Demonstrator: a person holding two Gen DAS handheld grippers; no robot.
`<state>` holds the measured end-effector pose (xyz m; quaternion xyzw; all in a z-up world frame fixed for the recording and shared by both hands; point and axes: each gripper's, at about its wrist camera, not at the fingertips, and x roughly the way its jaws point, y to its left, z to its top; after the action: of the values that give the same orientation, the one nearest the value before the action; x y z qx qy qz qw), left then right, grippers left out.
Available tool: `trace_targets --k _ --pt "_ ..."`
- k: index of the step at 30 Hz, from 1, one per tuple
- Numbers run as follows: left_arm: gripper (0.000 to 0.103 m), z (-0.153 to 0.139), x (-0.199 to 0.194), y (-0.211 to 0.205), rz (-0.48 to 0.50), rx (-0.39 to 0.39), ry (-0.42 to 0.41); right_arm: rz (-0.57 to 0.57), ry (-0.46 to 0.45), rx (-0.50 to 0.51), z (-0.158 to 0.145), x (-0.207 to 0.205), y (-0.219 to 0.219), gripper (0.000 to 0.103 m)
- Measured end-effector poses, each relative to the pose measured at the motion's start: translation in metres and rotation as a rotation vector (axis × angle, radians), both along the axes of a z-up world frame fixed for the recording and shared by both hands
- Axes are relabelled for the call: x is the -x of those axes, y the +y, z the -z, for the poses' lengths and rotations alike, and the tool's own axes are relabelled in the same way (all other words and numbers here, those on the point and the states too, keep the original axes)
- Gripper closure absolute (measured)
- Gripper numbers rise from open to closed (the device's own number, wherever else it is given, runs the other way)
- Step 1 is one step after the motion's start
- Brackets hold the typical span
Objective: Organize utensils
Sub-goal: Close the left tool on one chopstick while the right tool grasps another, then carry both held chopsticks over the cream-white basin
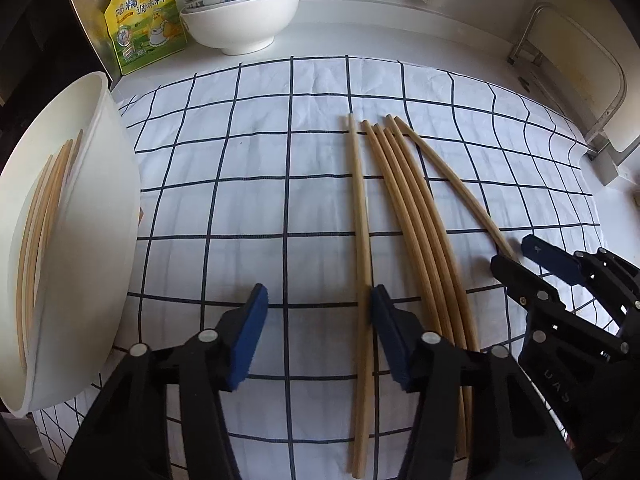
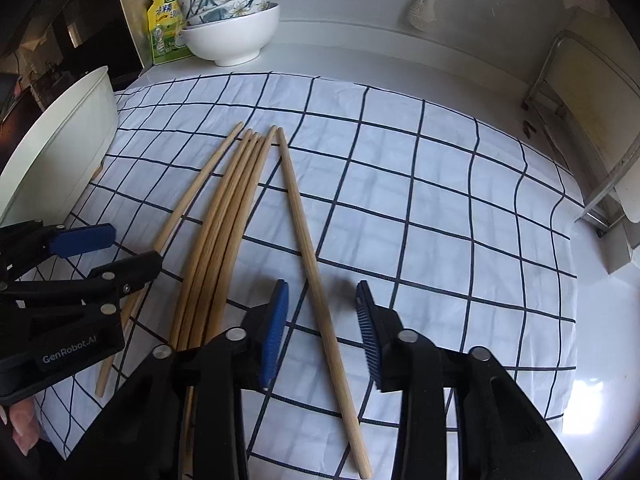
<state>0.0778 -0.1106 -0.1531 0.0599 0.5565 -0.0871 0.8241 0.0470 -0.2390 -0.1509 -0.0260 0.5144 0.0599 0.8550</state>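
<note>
Several wooden chopsticks lie side by side on a white checked cloth. A white container at the left holds several more chopsticks. My left gripper is open and empty; its right finger rests beside the leftmost chopstick. My right gripper is open, its fingers on either side of the rightmost chopstick without gripping it. The bundle lies to its left. The right gripper also shows in the left wrist view, and the left gripper in the right wrist view.
Stacked bowls and a yellow-green seasoning pouch stand at the back left on the counter. A metal rack stands at the right edge. The white container also shows in the right wrist view.
</note>
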Motion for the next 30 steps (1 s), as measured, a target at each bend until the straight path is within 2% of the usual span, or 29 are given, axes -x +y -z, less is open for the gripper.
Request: trace_targets --k 1,2,3,4,10,18,23,25,30 --pt "0.071 -0.001 -0.001 -0.002 0.009 0.005 -0.001 -0.009 -0.001 0.005 0.000 0.000 0.002 0.087" --pt "0.078 -0.002 0.000 -0.003 0.015 0.011 0.000 -0.014 0.001 0.010 0.000 -0.001 0.004 0.095" --pt "0.091 -0.002 0.000 -0.003 0.021 0.020 0.003 -0.017 0.003 0.010 -0.001 -0.002 0.005 0.096" --pt "0.095 -0.002 0.000 -0.003 0.026 0.033 0.011 -0.014 0.005 0.003 -0.001 -0.002 0.005 0.096" --pt "0.095 -0.012 0.003 0.007 0.016 0.082 0.028 0.040 0.010 -0.078 -0.010 0.005 -0.005 0.096" --pt "0.095 -0.075 0.014 0.041 0.027 0.143 -0.073 0.102 -0.048 -0.199 -0.064 0.015 -0.001 0.096" --pt "0.095 -0.115 0.015 0.093 -0.024 0.155 -0.148 0.064 -0.110 -0.261 -0.104 0.004 0.037 0.096" --pt "0.095 -0.126 0.014 0.118 -0.048 0.137 -0.173 0.032 -0.129 -0.293 -0.115 -0.004 0.061 0.096" --pt "0.095 -0.139 0.006 0.186 -0.132 0.100 -0.193 -0.112 -0.135 -0.317 -0.130 -0.031 0.138 0.096"
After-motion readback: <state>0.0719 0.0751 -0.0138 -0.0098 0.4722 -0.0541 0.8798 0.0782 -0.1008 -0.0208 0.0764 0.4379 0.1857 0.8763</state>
